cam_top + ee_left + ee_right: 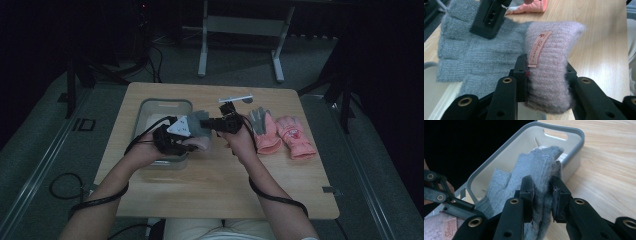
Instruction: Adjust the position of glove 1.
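1. Bin (150, 107) sat on table (210, 185), left side.
2. Held glove (198, 125) hung over the bin's right edge.
3. Two gloves (282, 135) lay side by side, right.
4. Flat bar (235, 98) lay behind.

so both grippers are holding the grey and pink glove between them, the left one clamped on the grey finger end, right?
Not quite. The left gripper is clamped on the pink cuff, as the left gripper view shows; the right gripper is the one on the grey finger end. Both do hold the glove between them, beside the grey tub.
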Action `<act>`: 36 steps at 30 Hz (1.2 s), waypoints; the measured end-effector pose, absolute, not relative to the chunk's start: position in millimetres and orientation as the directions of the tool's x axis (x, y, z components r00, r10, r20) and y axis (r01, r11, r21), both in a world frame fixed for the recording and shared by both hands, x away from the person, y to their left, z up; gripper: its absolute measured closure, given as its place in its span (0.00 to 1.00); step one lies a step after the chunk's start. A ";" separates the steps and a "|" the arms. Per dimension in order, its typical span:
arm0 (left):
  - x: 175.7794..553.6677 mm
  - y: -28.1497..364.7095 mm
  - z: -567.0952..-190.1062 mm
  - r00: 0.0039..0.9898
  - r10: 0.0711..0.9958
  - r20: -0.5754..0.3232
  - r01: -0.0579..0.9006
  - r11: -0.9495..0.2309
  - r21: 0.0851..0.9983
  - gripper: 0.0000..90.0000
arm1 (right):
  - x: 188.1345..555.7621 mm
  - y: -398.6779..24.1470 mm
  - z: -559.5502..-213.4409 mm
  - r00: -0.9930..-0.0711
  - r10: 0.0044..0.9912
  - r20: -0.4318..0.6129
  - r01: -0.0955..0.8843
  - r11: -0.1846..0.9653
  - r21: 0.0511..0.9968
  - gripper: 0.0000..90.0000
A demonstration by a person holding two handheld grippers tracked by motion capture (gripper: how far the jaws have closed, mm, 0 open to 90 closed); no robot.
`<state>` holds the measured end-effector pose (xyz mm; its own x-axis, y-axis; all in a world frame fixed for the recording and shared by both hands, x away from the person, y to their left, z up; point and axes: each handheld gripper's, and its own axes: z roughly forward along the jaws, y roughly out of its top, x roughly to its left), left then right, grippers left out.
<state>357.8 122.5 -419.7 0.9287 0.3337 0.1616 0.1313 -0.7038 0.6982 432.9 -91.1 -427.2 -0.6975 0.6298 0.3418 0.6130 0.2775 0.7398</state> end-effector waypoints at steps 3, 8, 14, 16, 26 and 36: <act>357.9 129.8 -418.0 0.925 0.341 0.169 0.136 -0.710 0.690 0.74 | 435.1 -82.2 -425.6 -0.701 0.623 0.346 0.613 0.280 0.738 0.83; 357.9 145.7 -415.2 0.916 0.353 0.189 0.133 -0.715 0.687 0.74 | 439.1 -65.7 -422.3 -0.705 0.615 0.355 0.614 0.278 0.738 0.83; 359.6 167.8 -414.2 0.903 0.387 0.189 0.162 -0.713 0.683 0.74 | 444.7 -39.5 -419.1 -0.719 0.604 0.344 0.602 0.296 0.741 0.83; 361.0 175.7 -415.0 0.899 0.397 0.187 0.172 -0.711 0.681 0.74 | 447.4 -29.6 -419.2 -0.723 0.601 0.342 0.601 0.301 0.741 0.83; 361.9 212.6 -421.3 0.874 0.453 0.173 0.225 -0.694 0.684 0.74 | 458.7 19.1 -422.6 -0.740 0.580 0.341 0.597 0.332 0.731 0.83; 382.9 215.3 -444.4 0.890 0.440 0.123 0.260 -0.709 0.656 0.74 | 470.3 31.7 -445.9 -0.720 0.614 0.324 0.622 0.363 0.694 0.83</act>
<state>382.9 215.3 -444.4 0.8897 0.4397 0.1226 0.2599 -0.7089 0.6557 470.3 31.7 -445.9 -0.7196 0.6139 0.3245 0.6222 0.3626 0.6938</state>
